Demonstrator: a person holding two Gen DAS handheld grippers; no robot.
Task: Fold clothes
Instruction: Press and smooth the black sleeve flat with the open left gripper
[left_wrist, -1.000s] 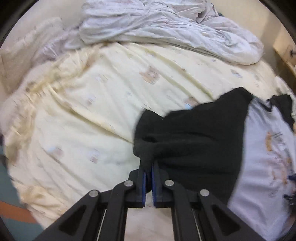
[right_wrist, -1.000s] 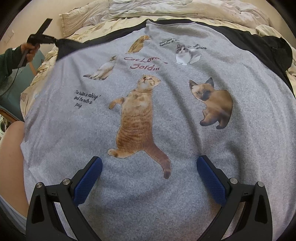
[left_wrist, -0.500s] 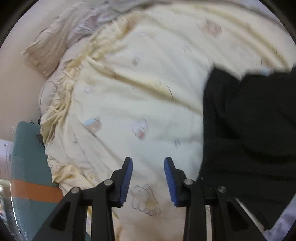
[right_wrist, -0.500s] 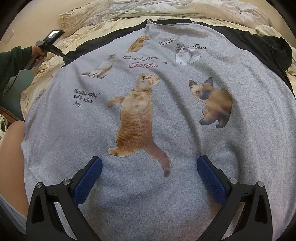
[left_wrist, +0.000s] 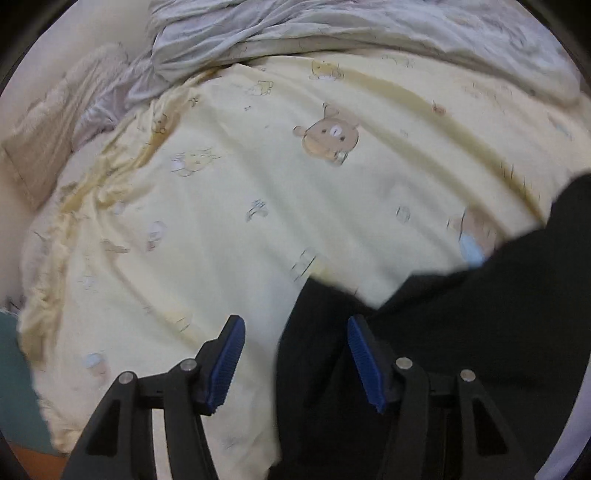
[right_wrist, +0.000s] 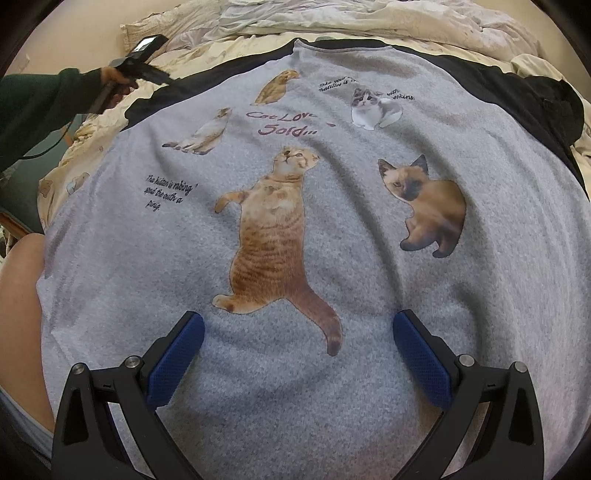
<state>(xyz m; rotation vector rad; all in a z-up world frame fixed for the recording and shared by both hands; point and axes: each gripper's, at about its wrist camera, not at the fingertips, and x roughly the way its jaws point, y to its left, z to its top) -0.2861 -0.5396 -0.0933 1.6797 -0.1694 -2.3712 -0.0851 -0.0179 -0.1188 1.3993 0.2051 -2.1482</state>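
Shirt: grey cat-print shirt (right_wrist: 332, 369) flat on yellow bedsheet (left_wrist: 258, 221), collar far, hem near.
Left gripper (left_wrist: 295, 354): just opening, black sleeve (left_wrist: 480, 332) lies below, unpinched.
Right gripper (right_wrist: 298, 354): spread wide, empty.
Right view only: cat prints.

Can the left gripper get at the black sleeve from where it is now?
Probably yes. The left gripper has just been opening, its jaws apart and unloaded, and the black sleeve lies flat on the yellow sheet with its edge already between the fingers. Nothing covers it there.
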